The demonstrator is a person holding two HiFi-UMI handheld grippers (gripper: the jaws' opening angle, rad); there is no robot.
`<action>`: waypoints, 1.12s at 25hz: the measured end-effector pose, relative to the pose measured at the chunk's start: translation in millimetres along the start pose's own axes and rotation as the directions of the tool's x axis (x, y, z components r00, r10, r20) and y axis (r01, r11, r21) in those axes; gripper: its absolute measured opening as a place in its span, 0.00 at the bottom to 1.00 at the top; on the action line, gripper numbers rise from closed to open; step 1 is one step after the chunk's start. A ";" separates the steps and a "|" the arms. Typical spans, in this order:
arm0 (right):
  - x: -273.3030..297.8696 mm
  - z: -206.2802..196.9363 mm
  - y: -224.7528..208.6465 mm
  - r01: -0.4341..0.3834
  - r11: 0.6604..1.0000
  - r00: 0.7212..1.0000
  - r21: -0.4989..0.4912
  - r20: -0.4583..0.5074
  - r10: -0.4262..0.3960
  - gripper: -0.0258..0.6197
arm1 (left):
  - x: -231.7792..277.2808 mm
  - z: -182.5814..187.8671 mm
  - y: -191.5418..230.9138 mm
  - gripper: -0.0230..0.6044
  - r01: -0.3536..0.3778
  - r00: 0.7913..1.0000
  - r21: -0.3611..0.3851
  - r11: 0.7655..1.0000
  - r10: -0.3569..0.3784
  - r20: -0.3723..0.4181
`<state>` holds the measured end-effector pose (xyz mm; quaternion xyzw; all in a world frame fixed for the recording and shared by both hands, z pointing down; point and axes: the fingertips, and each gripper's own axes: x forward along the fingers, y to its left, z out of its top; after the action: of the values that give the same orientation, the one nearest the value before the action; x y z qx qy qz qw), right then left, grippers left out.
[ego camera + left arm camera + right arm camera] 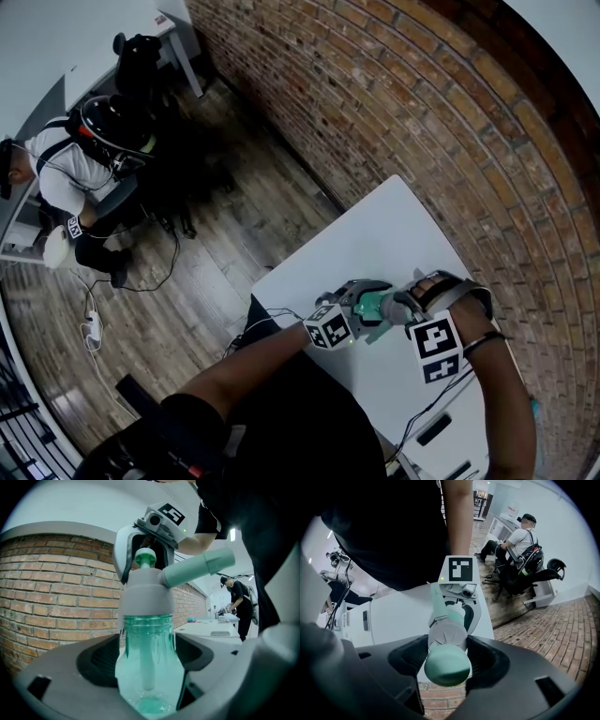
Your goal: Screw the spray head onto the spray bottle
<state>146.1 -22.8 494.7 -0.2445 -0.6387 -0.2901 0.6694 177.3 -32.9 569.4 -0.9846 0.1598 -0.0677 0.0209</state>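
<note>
Left gripper (149, 667): jaws pinch the lower body of the spray bottle (150, 639), clear teal plastic with a dip tube showing inside.
Right gripper (446, 648): jaws pressed on the grey spray head (146, 599), one pad against each side of its round body.
Bottle and head: the head sits on the bottle neck; how far it is threaded on cannot be told.
Head details: a pale teal nozzle (199, 566) sticks out sideways, and a teal knob (446, 667) tops the head, pointing back into the right gripper view.
Position: the bottle is held in the air above the table (375, 244), between the two grippers, which face each other end to end.
In the way: each gripper fills the other's view just behind the bottle; the person's forearms and dark shirt crowd the near side.
On the table: small dark items (433, 429) lie near its close edge, well apart from the bottle.
Around: brick wall (422, 112) just beside the table's far side; wooden floor (234, 234) to the left.
People: a seated person (66, 169) in a white shirt, well apart across the floor; a standing person (239, 602) in black at a far table.
Markings: a black-and-white square marker on each gripper's cube (330, 326) (436, 347); any print on the bottle is too unclear to read.
</note>
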 end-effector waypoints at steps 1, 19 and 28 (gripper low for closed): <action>0.1 0.3 0.0 -0.001 1.000 1.000 0.006 0.003 0.001 0.45 | -0.2 -0.2 0.0 0.61 0.000 1.000 -0.001 1.000 0.000 -0.001; -0.4 2.7 -1.2 -0.048 0.955 0.992 0.292 0.124 0.012 0.45 | -1.2 -0.3 0.4 0.61 -0.001 1.000 -0.007 1.000 0.001 -0.004; 0.2 1.1 -2.1 -0.057 0.933 0.990 0.354 0.139 0.008 0.45 | 0.8 -0.8 2.1 0.62 0.011 1.000 -0.018 1.000 -0.011 -0.015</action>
<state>143.8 -23.5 494.8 -0.1485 -0.7207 -0.1409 0.6624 177.3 -35.2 570.1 -0.9851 0.1551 -0.0739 0.0105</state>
